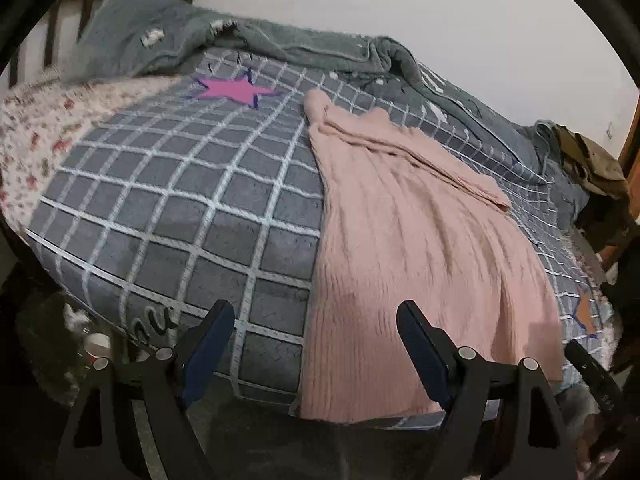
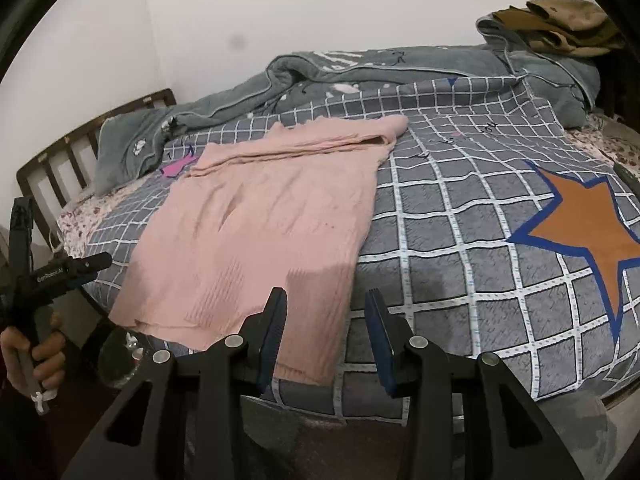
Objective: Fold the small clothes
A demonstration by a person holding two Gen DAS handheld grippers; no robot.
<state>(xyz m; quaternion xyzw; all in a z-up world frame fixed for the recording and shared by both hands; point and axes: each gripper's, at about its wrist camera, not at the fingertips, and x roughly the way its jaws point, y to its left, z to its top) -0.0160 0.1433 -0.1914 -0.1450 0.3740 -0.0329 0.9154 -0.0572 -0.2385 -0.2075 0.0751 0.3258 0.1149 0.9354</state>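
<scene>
A pink knit garment [image 1: 420, 248] lies spread on the grey checked bed cover [image 1: 180, 200], its near hem at the bed's front edge and a folded part at its far end. It also shows in the right wrist view [image 2: 260, 232]. My left gripper [image 1: 316, 312] is open and empty, just above the garment's near left corner. My right gripper [image 2: 326, 300] is open and empty, over the garment's near right corner. The left gripper also shows, held by a hand, at the left edge of the right wrist view [image 2: 86, 264].
A grey quilt [image 1: 240, 40] is bunched along the far side by the wall. A wooden headboard [image 2: 80, 148] stands at one end. Brown clothes [image 2: 560, 20] lie on the quilt's far corner. The cover has a pink star [image 1: 236, 90] and an orange star [image 2: 588, 224].
</scene>
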